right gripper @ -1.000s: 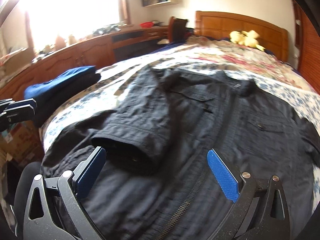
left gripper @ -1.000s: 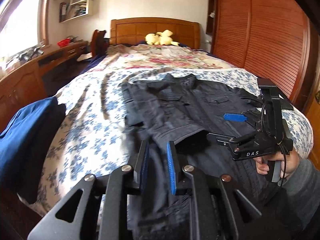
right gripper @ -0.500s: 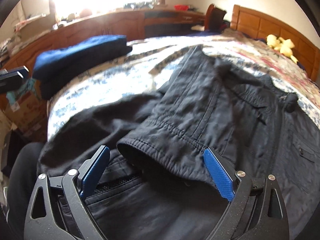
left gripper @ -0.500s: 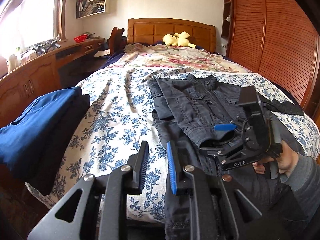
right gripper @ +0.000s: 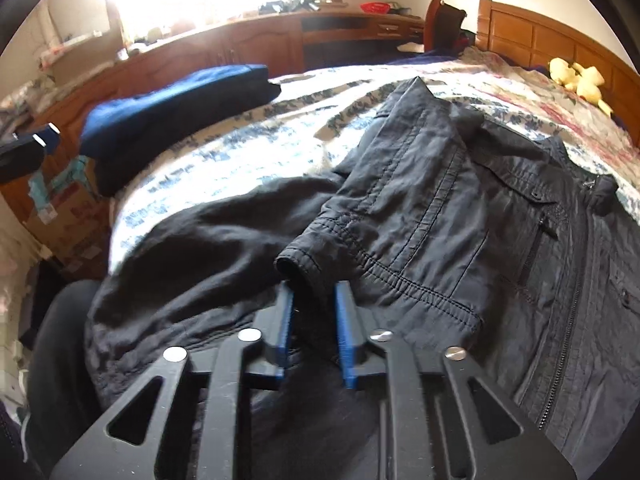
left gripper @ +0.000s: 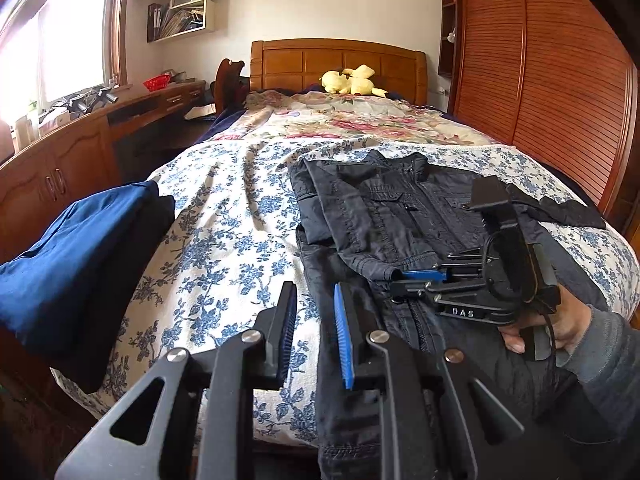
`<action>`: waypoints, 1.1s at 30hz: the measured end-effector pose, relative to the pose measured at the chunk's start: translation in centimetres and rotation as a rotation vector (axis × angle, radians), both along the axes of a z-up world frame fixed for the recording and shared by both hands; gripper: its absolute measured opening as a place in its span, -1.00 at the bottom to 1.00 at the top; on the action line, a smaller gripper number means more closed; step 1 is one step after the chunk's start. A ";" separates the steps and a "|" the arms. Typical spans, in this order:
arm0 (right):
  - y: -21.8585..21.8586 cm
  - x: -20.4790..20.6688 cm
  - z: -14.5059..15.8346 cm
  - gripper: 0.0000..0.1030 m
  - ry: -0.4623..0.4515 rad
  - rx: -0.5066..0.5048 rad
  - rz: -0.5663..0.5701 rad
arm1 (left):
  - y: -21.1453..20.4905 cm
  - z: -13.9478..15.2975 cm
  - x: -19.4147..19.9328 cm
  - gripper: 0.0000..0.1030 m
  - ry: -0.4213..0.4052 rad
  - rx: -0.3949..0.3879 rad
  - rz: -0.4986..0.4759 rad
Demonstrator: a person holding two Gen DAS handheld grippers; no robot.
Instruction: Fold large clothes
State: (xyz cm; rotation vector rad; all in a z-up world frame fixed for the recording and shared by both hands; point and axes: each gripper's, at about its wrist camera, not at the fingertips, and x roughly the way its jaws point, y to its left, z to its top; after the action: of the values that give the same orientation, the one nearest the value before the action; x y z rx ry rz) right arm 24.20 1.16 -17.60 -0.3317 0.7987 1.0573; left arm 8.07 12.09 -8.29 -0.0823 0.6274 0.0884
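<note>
On the bed (left gripper: 224,216), right tongs (right gripper: 314,312) pinch the jacket (right gripper: 440,208) cuff (right gripper: 304,268).

Bed (left gripper: 240,216) with a wooden headboard (left gripper: 340,62), covered by a blue-flowered white bedspread. Directly on it lie a dark jacket (left gripper: 384,216), spread out with one sleeve folded across its front, and a folded blue garment (left gripper: 76,248) at the left edge. A yellow plush toy (left gripper: 352,80) rests by the headboard.
</note>
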 end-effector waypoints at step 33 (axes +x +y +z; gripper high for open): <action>-21.2 -2.1 11.3 -0.95 -0.204 0.249 -0.381 | -8.1 -1.1 4.3 -0.68 0.011 -0.013 -0.167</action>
State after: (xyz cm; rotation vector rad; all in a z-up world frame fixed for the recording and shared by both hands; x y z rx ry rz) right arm 22.06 -20.03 -6.31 -0.0679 0.5132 0.7391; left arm 12.35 4.02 -9.44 -0.0418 0.6433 -0.0762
